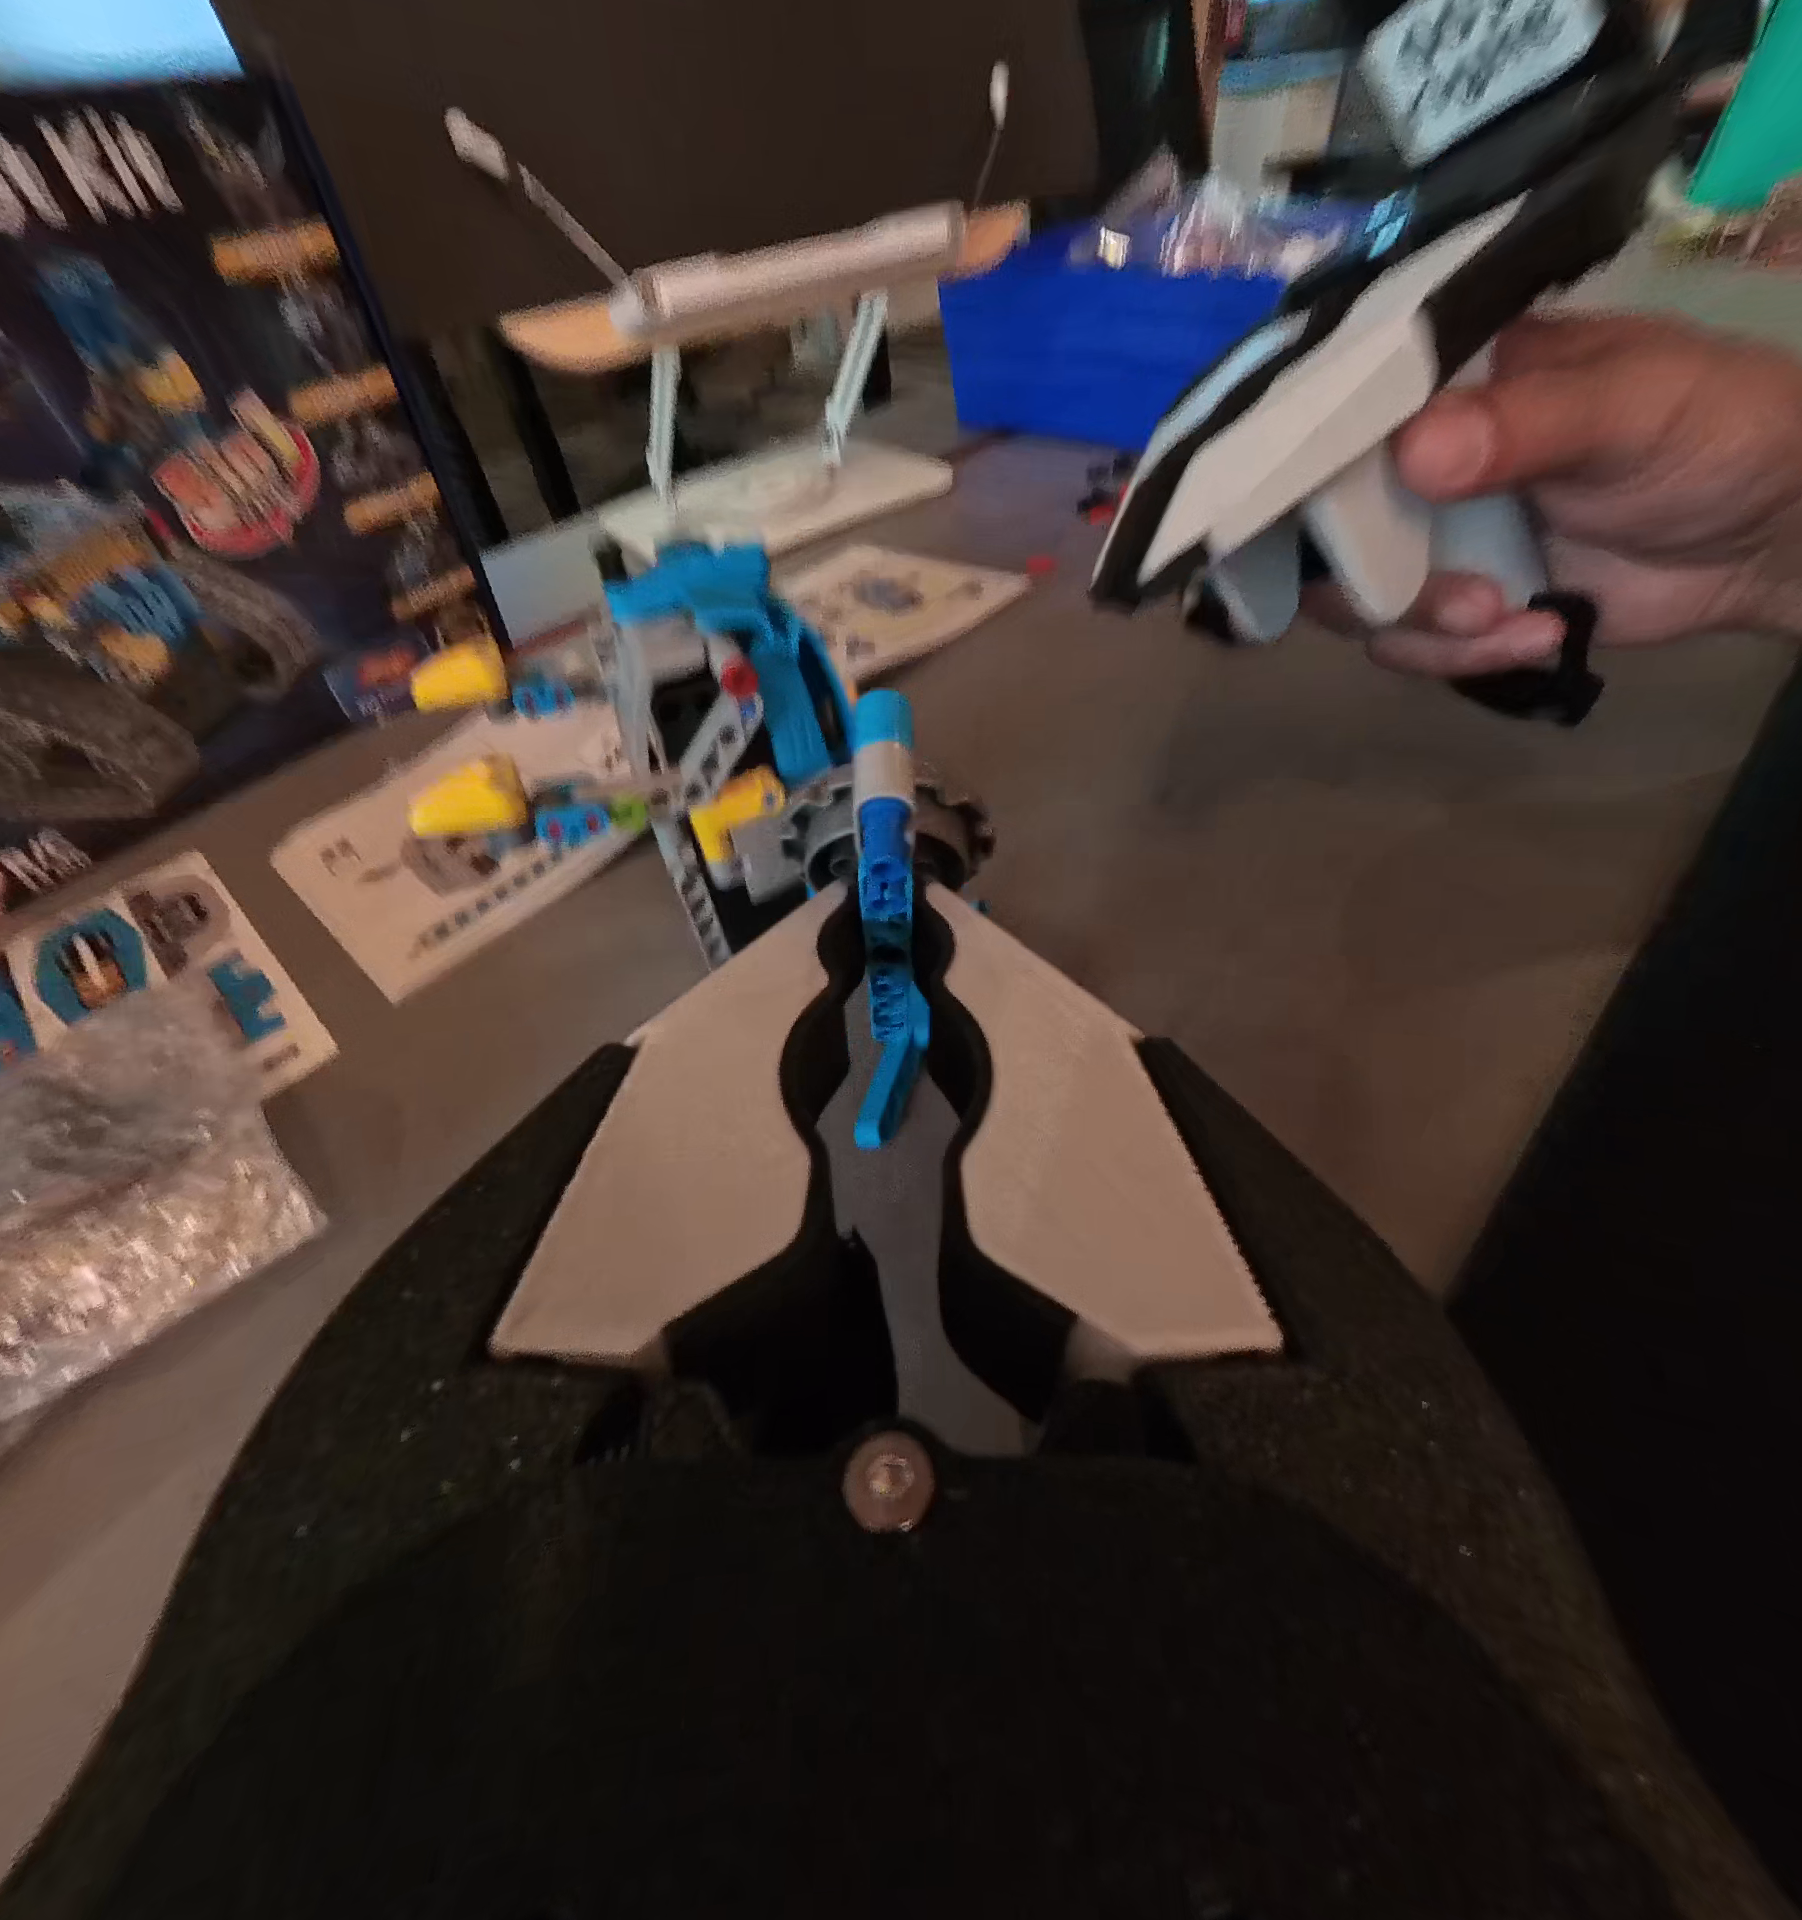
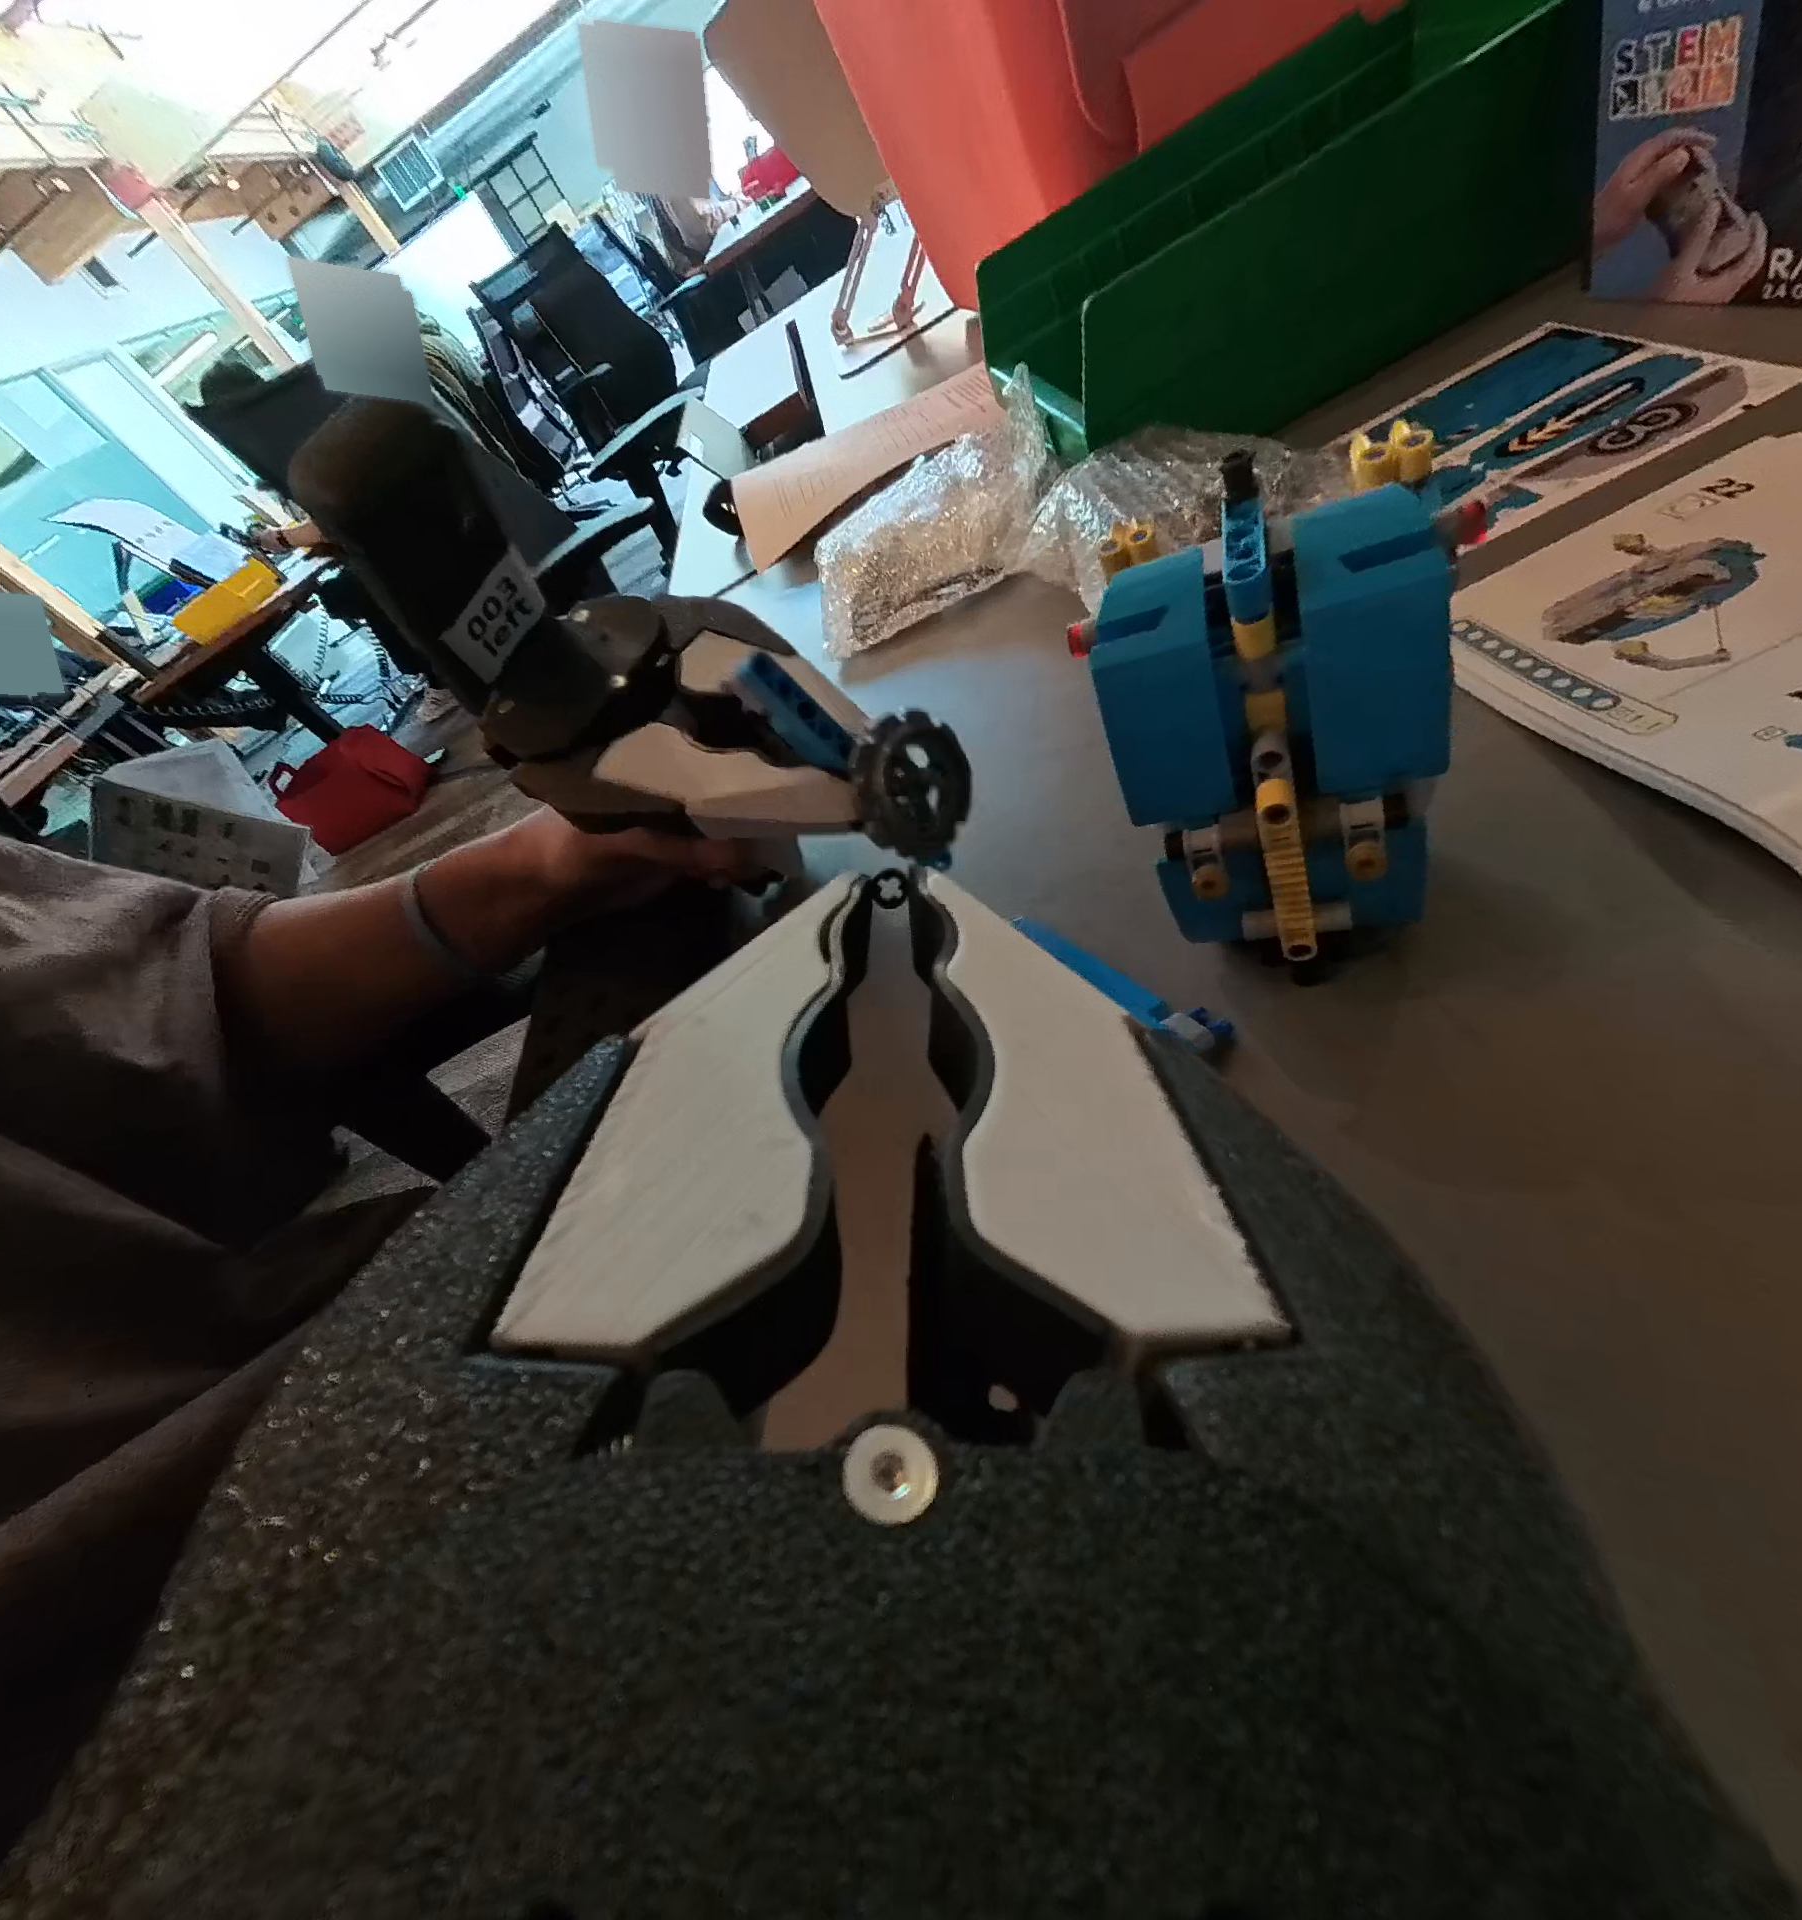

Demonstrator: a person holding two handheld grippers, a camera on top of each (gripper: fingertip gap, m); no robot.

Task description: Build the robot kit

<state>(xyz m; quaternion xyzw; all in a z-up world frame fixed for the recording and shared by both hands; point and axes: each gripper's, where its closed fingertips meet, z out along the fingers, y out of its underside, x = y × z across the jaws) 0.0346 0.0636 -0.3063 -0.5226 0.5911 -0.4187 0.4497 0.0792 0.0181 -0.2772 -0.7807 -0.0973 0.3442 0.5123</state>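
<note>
1. Blue perforated beam (image 1: 886, 997) with a black gear (image 2: 912, 784) on its far end: clamped between the closed fingers of the left gripper (image 1: 881, 904), gear jutting just past the tips, off the table (image 2: 1499, 1143).
2. Likely light, stiff plastic, smooth enough to twist in a loose pinch; best held across the beam's flat sides, not by the gear's teeth.
3. Right gripper (image 2: 892, 894): nearly together, pinching a small black cross-ended axle (image 2: 889, 888) at the very tips, just below the gear and close to it. Contact between axle and gear not clear.
4. Ahead and to the right of the right gripper: blue-and-yellow brick model (image 2: 1271, 707), upright on the table; 1 loose blue beam (image 2: 1115, 977) flat beside the right finger.
5. Beyond the model: open instruction booklet (image 2: 1655, 675), crinkled plastic bags (image 2: 918, 520) of small parts.
6. Farther back: green bin (image 2: 1292, 260), contents hidden by its wall. In the left wrist view, blue bin (image 1: 1084, 343) far ahead, filling too blurred to tell.
</note>
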